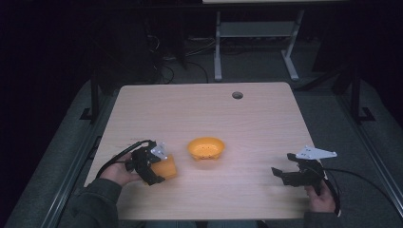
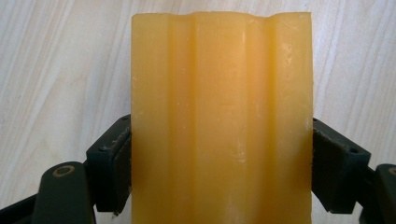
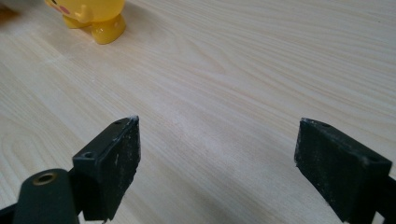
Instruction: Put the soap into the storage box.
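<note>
Your left gripper (image 1: 153,167) pinches the ridged amber soap block (image 2: 219,116).
Just right of the block sits the yellow plastic soap dish (image 1: 206,148); your right gripper (image 1: 284,175) waits beyond, jaws spread.

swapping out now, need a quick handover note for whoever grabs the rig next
Left gripper: shut on the orange soap bar, jaws on its two long sides, near the table's left front.
Right gripper: open, holding nothing, over bare wood at the right front.
Orange dish: mid-table, nothing in it, apart from both grippers.
Done: bar gripped.
Left: probably carrying the bar to the dish and releasing it.
</note>
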The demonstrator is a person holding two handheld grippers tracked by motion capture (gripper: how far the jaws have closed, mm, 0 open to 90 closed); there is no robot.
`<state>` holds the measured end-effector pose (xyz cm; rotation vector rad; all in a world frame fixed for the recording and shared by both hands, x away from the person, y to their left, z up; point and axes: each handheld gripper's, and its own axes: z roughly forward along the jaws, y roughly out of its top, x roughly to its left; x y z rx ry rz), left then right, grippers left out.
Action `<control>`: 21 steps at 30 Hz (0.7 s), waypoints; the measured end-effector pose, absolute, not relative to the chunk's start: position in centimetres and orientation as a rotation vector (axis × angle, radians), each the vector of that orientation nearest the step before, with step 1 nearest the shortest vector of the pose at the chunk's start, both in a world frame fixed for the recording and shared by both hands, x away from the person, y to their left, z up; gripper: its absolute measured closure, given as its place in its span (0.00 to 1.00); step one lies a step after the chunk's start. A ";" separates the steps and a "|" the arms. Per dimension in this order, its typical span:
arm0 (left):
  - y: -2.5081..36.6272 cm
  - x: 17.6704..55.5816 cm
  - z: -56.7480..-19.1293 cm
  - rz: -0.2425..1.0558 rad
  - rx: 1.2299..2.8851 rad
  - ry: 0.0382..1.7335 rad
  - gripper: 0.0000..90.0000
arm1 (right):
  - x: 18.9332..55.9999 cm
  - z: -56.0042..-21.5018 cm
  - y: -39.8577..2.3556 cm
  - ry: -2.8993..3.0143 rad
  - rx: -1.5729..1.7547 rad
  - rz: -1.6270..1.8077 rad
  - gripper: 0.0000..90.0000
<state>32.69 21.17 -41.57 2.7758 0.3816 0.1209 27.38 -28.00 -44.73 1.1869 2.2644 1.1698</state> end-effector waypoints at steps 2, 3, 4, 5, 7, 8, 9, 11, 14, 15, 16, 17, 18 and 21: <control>21.0 32.8 -41.5 0.127 2.778 0.379 0.23 | 27.4 -44.7 -28.0 2.264 1.186 1.171 0.16; 20.9 32.8 -41.5 0.123 2.780 0.377 0.23 | 27.4 -44.7 -28.0 2.264 1.185 1.170 0.15; 20.9 32.9 -41.4 0.123 2.781 0.375 0.23 | 27.4 -44.7 -28.0 2.265 1.182 1.170 0.15; 20.8 32.9 -41.3 0.124 2.777 0.374 0.23 | 27.4 -44.7 -28.0 2.265 1.182 1.171 0.15; 20.8 33.0 -41.1 0.122 2.772 0.375 0.23 | 27.4 -44.7 -28.0 2.264 1.183 1.173 0.15; 20.8 33.0 -41.0 0.121 2.768 0.377 0.23 | 27.4 -44.7 -28.0 2.265 1.185 1.173 0.15; 20.8 33.0 -40.9 0.124 2.769 0.377 0.23 | 27.4 -44.7 -28.0 2.266 1.189 1.173 0.15; 20.8 33.1 -40.7 0.124 2.760 0.381 0.23 | 27.4 -44.8 -28.0 2.268 1.181 1.172 0.15; 20.9 33.2 -40.4 0.129 2.757 0.382 0.23 | 27.4 -44.8 -28.0 2.266 1.179 1.174 0.15; 20.9 33.3 -40.3 0.127 2.754 0.386 0.23 | 27.4 -44.8 -28.0 2.267 1.180 1.175 0.15; 20.9 33.3 -40.3 0.127 2.754 0.386 0.23 | 27.4 -44.8 -28.0 2.267 1.180 1.175 0.15; 20.9 33.3 -40.2 0.134 2.753 0.382 0.23 | 27.4 -44.8 -28.0 2.268 1.180 1.174 0.15; 20.9 33.3 -40.1 0.136 2.753 0.382 0.23 | 27.4 -44.8 -28.0 2.269 1.179 1.175 0.15; 20.8 33.4 -39.9 0.136 2.747 0.381 0.23 | 27.4 -44.8 -27.9 2.269 1.179 1.174 0.15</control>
